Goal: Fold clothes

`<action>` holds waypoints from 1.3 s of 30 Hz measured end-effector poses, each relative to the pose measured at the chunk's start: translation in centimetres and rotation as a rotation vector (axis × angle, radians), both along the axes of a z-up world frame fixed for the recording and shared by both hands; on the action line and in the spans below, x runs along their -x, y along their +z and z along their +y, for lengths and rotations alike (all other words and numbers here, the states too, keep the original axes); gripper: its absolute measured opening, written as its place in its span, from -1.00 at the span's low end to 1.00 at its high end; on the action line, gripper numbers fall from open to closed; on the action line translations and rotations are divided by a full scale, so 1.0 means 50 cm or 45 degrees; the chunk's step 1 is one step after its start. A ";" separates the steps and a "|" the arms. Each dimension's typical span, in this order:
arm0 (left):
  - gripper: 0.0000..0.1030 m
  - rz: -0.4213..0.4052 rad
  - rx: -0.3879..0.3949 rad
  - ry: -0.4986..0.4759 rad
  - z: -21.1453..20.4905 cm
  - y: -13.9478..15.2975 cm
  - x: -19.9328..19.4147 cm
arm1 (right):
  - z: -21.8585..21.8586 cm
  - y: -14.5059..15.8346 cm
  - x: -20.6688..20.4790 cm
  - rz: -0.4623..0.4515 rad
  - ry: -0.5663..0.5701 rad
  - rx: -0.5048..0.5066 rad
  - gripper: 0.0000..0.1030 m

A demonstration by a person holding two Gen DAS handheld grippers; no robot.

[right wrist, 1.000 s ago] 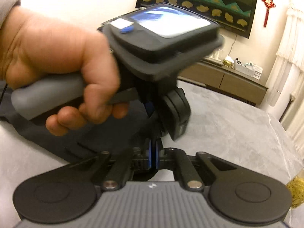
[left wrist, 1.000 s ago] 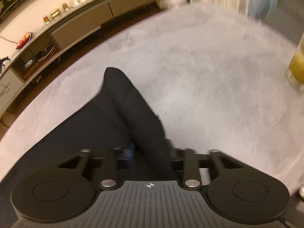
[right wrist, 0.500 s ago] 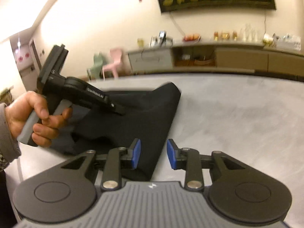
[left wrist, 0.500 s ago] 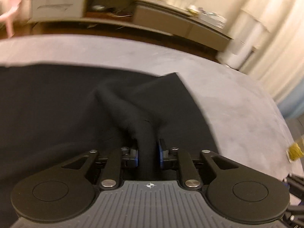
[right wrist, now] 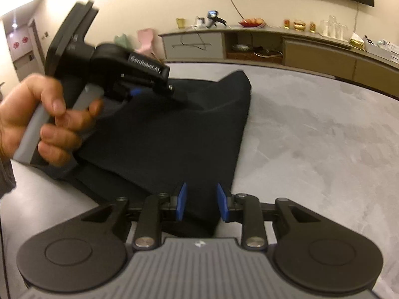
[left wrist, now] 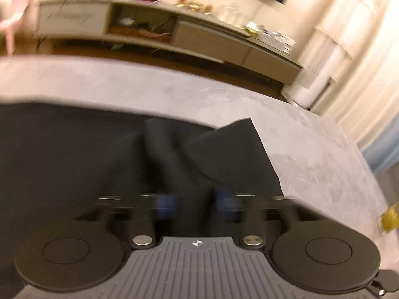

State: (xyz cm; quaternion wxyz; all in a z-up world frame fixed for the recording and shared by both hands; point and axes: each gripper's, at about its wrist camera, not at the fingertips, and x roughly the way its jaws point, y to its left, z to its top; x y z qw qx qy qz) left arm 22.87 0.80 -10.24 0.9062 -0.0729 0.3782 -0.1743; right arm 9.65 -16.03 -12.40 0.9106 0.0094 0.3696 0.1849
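1. The black cloth (right wrist: 174,134) lies on the grey table (right wrist: 311,137), partly folded over itself.
2. The left gripper (left wrist: 194,201) is closing, with a bunched ridge of cloth between its blurry blue pads.
3. The right gripper (right wrist: 201,200), pinched tight a moment ago, has let go; its pads stand apart over the near corner.
4. That fold looks laid down.

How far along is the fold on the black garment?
Early. Done: black garment lies on the grey table, one layer over another. In hand: left gripper closing around a raised fold; right gripper open, near corner between its fingers. Left: flattening that ridge, further folds.
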 end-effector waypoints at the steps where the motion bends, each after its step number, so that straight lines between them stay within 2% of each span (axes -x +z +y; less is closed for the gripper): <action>1: -0.85 -0.076 0.004 -0.043 -0.013 0.019 0.007 | -0.004 0.000 -0.002 0.002 -0.017 0.004 -0.46; 5: -0.85 -0.114 0.123 -0.039 0.011 0.055 0.013 | -0.032 0.018 -0.007 -0.014 -0.071 -0.046 -0.46; 8: -0.84 0.058 0.056 0.088 0.045 -0.008 -0.010 | -0.030 0.013 -0.015 0.006 -0.068 -0.040 -0.46; 10: -0.80 0.100 0.059 0.119 0.062 -0.032 -0.005 | -0.023 0.007 -0.016 0.021 -0.060 -0.022 -0.46; 12: -0.63 0.085 0.091 0.129 0.081 -0.025 0.016 | -0.015 0.001 -0.015 0.033 -0.049 -0.001 -0.46; 13: -0.41 0.076 0.107 0.132 0.092 -0.020 0.027 | -0.011 0.000 -0.013 0.036 -0.044 0.006 -0.46; 14: -0.09 0.067 0.123 0.136 0.102 -0.015 0.038 | -0.009 0.003 -0.010 0.033 -0.037 0.006 -0.46; 16: 0.12 0.061 0.098 0.115 0.108 -0.011 0.069 | -0.004 0.007 -0.003 0.028 -0.023 0.007 -0.45; 20: 0.08 0.103 -0.078 0.093 0.091 -0.033 0.109 | 0.018 0.001 0.003 0.031 0.019 0.081 -0.45; 24: 0.08 0.109 -0.038 0.085 0.111 -0.031 0.155 | 0.029 0.016 0.018 -0.050 0.026 0.194 -0.44; 26: 0.10 0.099 -0.007 0.070 0.123 -0.025 0.186 | 0.045 0.032 0.044 -0.156 0.092 0.242 -0.44; 29: 0.12 0.089 -0.012 0.021 0.126 -0.022 0.210 | 0.085 0.035 0.074 -0.237 0.242 0.285 -0.28; 30: 0.12 0.086 -0.014 0.004 0.127 -0.022 0.217 | 0.100 0.032 0.079 -0.246 0.284 0.308 -0.27; 33: 0.29 0.076 -0.027 -0.044 0.126 -0.022 0.233 | 0.132 0.020 0.090 -0.265 0.358 0.374 -0.28; 36: 0.30 0.062 -0.059 -0.087 0.113 -0.030 0.231 | 0.149 0.012 0.099 -0.267 0.407 0.406 -0.27; 39: 0.36 0.051 -0.093 -0.138 0.102 -0.037 0.234 | 0.164 0.010 0.115 -0.299 0.443 0.446 -0.17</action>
